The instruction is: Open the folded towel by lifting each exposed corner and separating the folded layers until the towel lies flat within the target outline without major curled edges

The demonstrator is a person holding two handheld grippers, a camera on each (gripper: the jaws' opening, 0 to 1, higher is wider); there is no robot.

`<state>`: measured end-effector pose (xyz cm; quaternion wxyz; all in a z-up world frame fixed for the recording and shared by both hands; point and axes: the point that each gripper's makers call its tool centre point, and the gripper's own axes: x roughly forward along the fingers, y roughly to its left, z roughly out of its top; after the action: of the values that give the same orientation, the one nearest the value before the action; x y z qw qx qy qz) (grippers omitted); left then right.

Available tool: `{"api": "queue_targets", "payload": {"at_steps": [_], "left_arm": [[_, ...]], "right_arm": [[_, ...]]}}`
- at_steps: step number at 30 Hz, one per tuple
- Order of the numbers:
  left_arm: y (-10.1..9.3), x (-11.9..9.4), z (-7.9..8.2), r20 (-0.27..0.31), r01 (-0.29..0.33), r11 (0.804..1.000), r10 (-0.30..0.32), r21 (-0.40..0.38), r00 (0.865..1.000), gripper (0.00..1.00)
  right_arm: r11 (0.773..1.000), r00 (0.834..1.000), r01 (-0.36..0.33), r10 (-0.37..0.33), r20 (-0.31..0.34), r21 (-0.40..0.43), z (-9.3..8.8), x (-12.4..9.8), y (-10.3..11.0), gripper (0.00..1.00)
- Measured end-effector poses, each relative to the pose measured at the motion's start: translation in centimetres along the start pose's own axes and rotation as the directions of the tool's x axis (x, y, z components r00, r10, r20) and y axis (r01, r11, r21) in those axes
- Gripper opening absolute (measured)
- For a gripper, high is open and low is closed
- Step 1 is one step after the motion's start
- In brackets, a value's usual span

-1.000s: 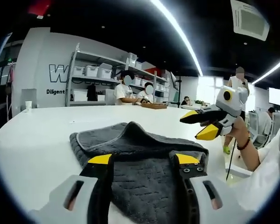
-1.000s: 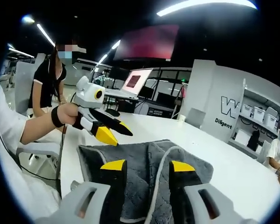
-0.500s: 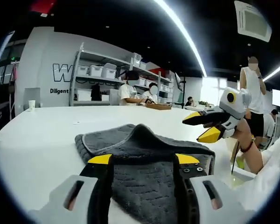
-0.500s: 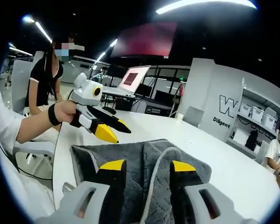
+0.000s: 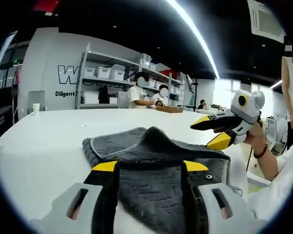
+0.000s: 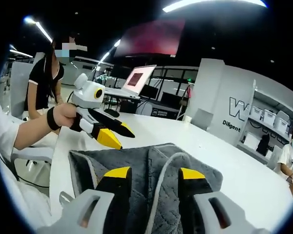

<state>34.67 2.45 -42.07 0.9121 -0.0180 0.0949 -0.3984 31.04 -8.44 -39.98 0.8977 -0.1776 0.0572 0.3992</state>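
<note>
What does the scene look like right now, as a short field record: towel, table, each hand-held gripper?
towel: dark grey, folded, layers humped up in a ridge, pale edging showing
table: white, towel lies on it
left hand-held gripper: jaws apart, low over the towel's near part; also seen open above the towel's edge in the right gripper view
right hand-held gripper: jaws apart astride a pale-edged fold; held open beside the towel in the left gripper view
target outline: cannot tell

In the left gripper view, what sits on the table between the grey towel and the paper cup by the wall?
Nothing: bare white table runs from the towel to the cup, in the left gripper view.
</note>
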Motion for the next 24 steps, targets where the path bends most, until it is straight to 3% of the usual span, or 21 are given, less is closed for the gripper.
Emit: {"api": "queue_targets", "payload": {"at_steps": [24], "left_arm": [[1.8,2.3,-0.8,-0.039,-0.029,0.998,0.026,-0.059,0.999,0.49]], "right_arm": [[1.000,1.000,0.020,-0.019,-0.020,0.018,0.4,1.9,-1.0,0.35]]}}
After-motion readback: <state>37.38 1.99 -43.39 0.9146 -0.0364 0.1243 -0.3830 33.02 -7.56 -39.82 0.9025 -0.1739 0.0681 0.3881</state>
